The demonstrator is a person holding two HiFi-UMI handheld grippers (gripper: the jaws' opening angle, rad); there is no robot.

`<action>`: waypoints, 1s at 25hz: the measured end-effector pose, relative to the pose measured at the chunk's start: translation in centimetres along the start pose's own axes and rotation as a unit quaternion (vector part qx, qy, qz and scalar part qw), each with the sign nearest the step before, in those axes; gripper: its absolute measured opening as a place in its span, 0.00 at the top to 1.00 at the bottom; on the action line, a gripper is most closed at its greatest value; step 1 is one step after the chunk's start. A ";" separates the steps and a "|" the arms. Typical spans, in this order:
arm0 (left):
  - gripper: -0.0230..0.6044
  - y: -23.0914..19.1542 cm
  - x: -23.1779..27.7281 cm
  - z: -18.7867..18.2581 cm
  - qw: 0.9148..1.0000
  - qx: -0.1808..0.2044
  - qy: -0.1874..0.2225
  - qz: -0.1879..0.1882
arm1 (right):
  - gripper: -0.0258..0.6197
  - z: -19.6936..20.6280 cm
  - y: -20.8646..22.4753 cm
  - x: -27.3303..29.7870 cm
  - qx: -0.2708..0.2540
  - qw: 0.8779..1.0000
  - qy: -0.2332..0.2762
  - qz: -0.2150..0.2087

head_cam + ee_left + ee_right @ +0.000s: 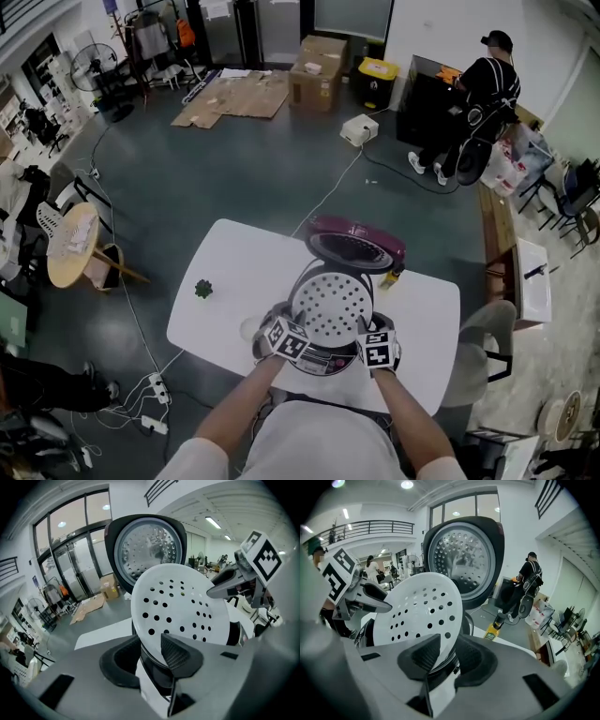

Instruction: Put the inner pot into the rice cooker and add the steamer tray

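1. Dark grey-green floor [253,169] all round, smooth and faintly shiny.
2. White rectangular table [230,267] in the near middle; a grey chair [487,333] stands just at its right.
3. Far side: flattened cardboard [234,97] on the floor, stacked cardboard boxes [319,66] beside it, then a yellow-lidded bin [378,73].
4. Left: a round wooden table [73,246]; a standing fan [91,67] further off.
5. A white cable [328,192] runs across the floor; power strips [155,389] lie near left.
6. Far right, a person in black [492,84] stands at a dark cabinet [427,98].
7. Tall dark-framed windows [79,541], ceiling strip lights [213,523], white walls, and an upper railing [379,527].
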State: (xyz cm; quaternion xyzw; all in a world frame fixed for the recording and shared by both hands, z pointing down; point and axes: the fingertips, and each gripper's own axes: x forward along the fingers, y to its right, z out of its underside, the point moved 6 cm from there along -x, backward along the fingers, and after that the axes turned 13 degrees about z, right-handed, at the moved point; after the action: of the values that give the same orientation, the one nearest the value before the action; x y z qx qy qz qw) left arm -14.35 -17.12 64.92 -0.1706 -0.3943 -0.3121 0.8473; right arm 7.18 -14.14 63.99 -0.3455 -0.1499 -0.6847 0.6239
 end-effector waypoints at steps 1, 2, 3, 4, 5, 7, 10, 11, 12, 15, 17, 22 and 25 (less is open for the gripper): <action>0.72 -0.2 0.2 0.1 1.000 0.004 -0.008 -0.003 | 0.78 0.1 -0.2 0.2 -0.003 1.000 -0.005 0.001; 0.72 -0.3 0.5 0.3 1.000 0.006 -0.018 -0.006 | 0.78 0.1 -0.4 0.4 -0.005 1.000 -0.010 0.000; 0.72 -0.5 0.8 0.5 1.000 0.006 -0.028 -0.007 | 0.78 0.1 -0.7 0.5 -0.008 1.000 -0.019 0.000; 0.72 -0.6 1.1 0.7 0.999 0.007 -0.038 -0.007 | 0.78 0.2 -0.8 0.5 -0.010 1.000 -0.030 0.000; 0.71 -0.7 1.4 0.9 0.999 0.008 -0.047 -0.006 | 0.77 0.3 -0.9 0.7 -0.013 0.999 -0.040 0.000; 0.70 -0.7 1.9 1.2 0.998 0.011 -0.062 0.000 | 0.77 0.4 -1.0 1.1 -0.017 0.998 -0.055 0.006; 0.68 -1.0 2.3 1.2 0.997 0.024 -0.074 0.000 | 0.77 0.3 -1.3 1.6 -0.024 0.997 -0.069 0.018; 0.66 -1.1 2.4 1.1 0.996 0.033 -0.079 -0.004 | 0.77 0.2 -1.4 1.8 -0.027 0.997 -0.073 0.020; 0.65 -1.2 2.5 1.0 0.996 0.040 -0.083 -0.007 | 0.76 0.1 -1.4 1.9 -0.029 0.996 -0.077 0.023; 0.65 -1.2 2.8 0.9 0.995 0.047 -0.087 -0.011 | 0.75 0.1 -1.3 2.2 -0.037 0.995 -0.083 0.034; 0.62 -1.3 3.1 1.1 0.995 0.048 -0.085 -0.013 | 0.73 0.3 -1.3 2.4 -0.051 0.994 -0.085 0.046; 0.60 -2.1 3.9 1.9 0.994 0.054 -0.092 -0.011 | 0.72 0.5 -2.1 3.5 -0.068 0.992 -0.090 0.059; 0.57 -2.5 3.7 2.0 0.995 0.050 -0.080 -0.009 | 0.72 0.7 -2.4 3.6 -0.070 0.992 -0.089 0.061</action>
State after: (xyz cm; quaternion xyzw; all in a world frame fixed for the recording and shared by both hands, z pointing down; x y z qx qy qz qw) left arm -15.29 -19.38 69.21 -0.1484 -0.4777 -0.2852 0.8176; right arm 5.14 -15.95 67.42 -0.4564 -0.1354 -0.6205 0.6232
